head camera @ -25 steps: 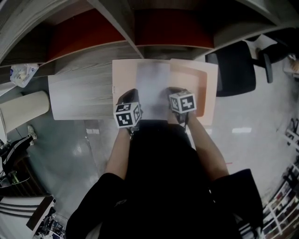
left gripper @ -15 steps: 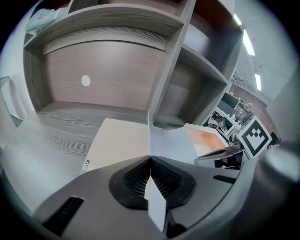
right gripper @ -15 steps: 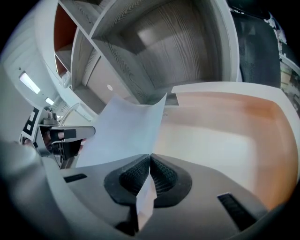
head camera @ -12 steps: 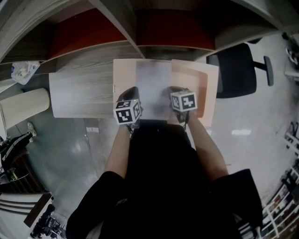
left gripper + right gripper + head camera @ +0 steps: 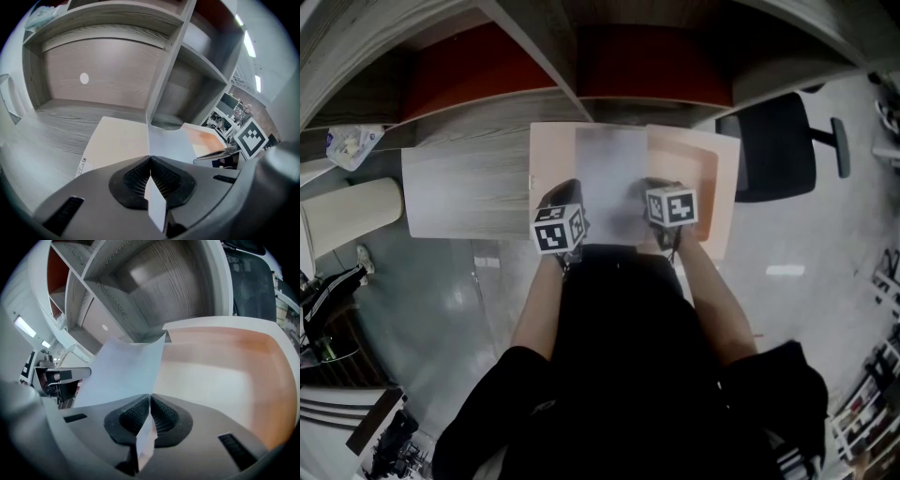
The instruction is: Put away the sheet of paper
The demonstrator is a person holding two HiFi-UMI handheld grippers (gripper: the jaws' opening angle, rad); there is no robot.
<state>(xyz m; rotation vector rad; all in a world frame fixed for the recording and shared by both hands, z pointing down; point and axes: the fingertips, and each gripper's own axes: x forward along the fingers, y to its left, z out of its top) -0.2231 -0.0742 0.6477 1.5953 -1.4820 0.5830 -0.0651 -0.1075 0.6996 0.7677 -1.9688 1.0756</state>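
Observation:
A white sheet of paper is held flat over an open peach folder that lies on the wooden desk. My left gripper is shut on the sheet's near left edge, and my right gripper is shut on its near right edge. In the left gripper view the sheet runs out from the shut jaws above the folder's left flap. The right gripper view shows the sheet pinched in the jaws, with the folder's right flap beneath.
Wooden shelf compartments rise behind the desk. A black office chair stands to the right of the desk. A crumpled plastic bag and a pale cushioned seat are at the left.

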